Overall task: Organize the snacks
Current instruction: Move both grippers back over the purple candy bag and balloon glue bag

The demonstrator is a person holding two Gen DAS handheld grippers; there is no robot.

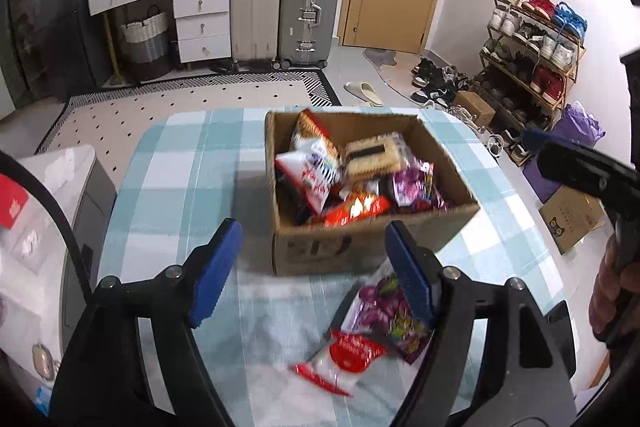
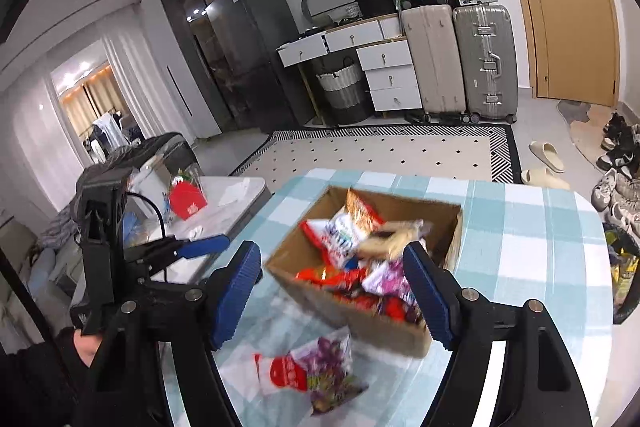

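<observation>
The left tongs (image 1: 312,271) stand apart above the tabletop (image 1: 180,163), with nothing between the blue pads (image 1: 216,271). The right tongs (image 2: 336,299) also stand apart and hold nothing; their pads frame the near side of the box but do not touch it.

A cardboard box (image 1: 316,255) sits open on the checked blue-and-white cloth that covers the tabletop. It is filled with snack packets: a red-and-white packet (image 1: 308,175) leans against its left wall, a pale biscuit pack (image 1: 372,157) lies near the middle, a purple packet (image 1: 416,185) lies to the right, and a red-orange packet (image 1: 356,209) lies against the near wall.

Two packets remain outside the box, on the cloth just in front of its near wall. A purple packet (image 1: 384,311) lies closer to the box, and a red-and-white packet (image 1: 344,359) partly overlaps its near end. In the right wrist view the same pair (image 2: 312,371) lies below and to the left of the box (image 2: 384,331).

The left-hand tool (image 2: 112,259) appears at the left of the right wrist view, gripped by a hand (image 2: 84,347). The right-hand tool (image 1: 592,175) appears at the right edge of the left wrist view.
</observation>
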